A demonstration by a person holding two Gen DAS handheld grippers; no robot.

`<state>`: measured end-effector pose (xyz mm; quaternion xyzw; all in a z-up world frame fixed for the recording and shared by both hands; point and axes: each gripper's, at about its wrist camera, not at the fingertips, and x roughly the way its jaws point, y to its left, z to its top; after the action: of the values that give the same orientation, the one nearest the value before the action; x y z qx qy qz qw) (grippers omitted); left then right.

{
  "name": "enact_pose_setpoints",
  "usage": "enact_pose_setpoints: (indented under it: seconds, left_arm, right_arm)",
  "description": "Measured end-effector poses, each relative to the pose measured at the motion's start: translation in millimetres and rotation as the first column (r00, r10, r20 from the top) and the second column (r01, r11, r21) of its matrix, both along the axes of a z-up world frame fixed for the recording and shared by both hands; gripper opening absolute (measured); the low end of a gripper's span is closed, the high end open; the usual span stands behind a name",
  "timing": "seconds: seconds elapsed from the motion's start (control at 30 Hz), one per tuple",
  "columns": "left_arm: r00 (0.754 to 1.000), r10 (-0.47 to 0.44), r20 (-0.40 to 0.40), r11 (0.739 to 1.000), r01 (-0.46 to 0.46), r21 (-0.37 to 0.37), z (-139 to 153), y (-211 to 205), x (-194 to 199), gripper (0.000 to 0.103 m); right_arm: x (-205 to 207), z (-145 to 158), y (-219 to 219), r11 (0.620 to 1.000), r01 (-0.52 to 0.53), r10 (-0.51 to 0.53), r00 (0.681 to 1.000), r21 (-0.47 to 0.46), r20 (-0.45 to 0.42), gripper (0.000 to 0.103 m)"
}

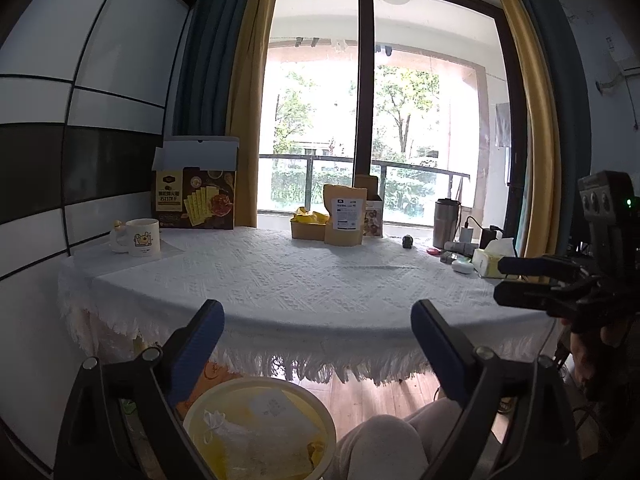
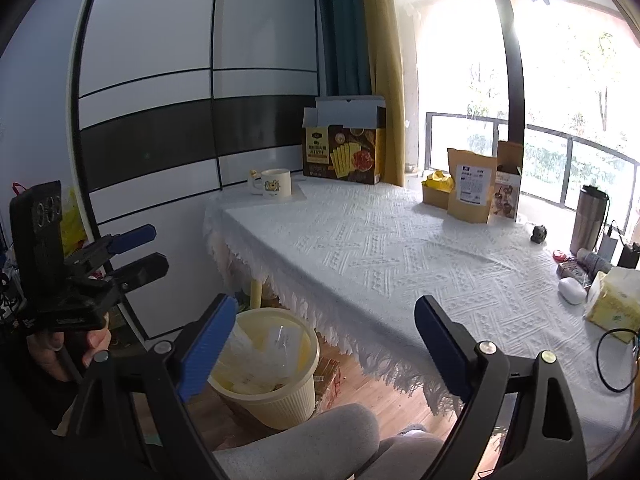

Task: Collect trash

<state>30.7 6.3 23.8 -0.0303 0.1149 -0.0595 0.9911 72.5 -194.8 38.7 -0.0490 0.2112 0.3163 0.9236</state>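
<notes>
- cream ribbed plastic waste bin (image 2: 266,364) stands on the wooden floor (image 2: 360,392) just beside the near-left corner of the bench, and we see crumpled white paper and clear wrappers already lying inside it.
- white knitted cloth with a fringe covers the bench (image 2: 380,264); its middle shows no loose scrap, so we judge that what may still count as trash sits along the far edge: the small brown cardboard tray with yellow wrappers (image 1: 307,222) beside the upright kraft paper pouch (image 1: 345,216).
- our left gripper (image 1: 316,328) hangs above the bin, blue-padded jaws wide apart and holding nothing.
- our right gripper (image 2: 324,328) is off the near bench edge, jaws also spread wide and empty.
- the tray lies straight ahead across the bench from both grippers, well apart from them, its long side running roughly along the far edge; neither gripper is clearly nearer, though the left one faces it more squarely.
- the bin lies below and to the left, nearer our left gripper, so we judge a carry back would end on that side.
</notes>
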Motion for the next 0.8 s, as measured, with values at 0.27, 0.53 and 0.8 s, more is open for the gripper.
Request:
enact_pose_setpoints:
  seconds: [0.27, 0.53, 0.8]
  left_arm:
    - [1.0, -0.012, -0.023, 1.0, 0.012, -0.016, -4.9, 2.6, 8.3, 0.095]
    - [0.999, -0.017, -0.027, 1.0, 0.017, -0.021, -5.6, 2.1, 10.2, 0.095]
    - [0.999, -0.028, -0.027, 0.999, 0.028, -0.02, -5.1, 0.9, 9.0, 0.095]
  right_arm:
    - [15.3, -10.4, 4.1, 1.0, -0.004, 0.004, 1.0, -0.01, -0.022, 0.09]
    - [19.3, -12.8, 3.8, 1.0, -0.004, 0.004, 1.0, -0.012, -0.028, 0.09]
    - [20.2, -13.5, 2.1, 1.0, -0.004, 0.004, 1.0, -0.012, -0.028, 0.09]
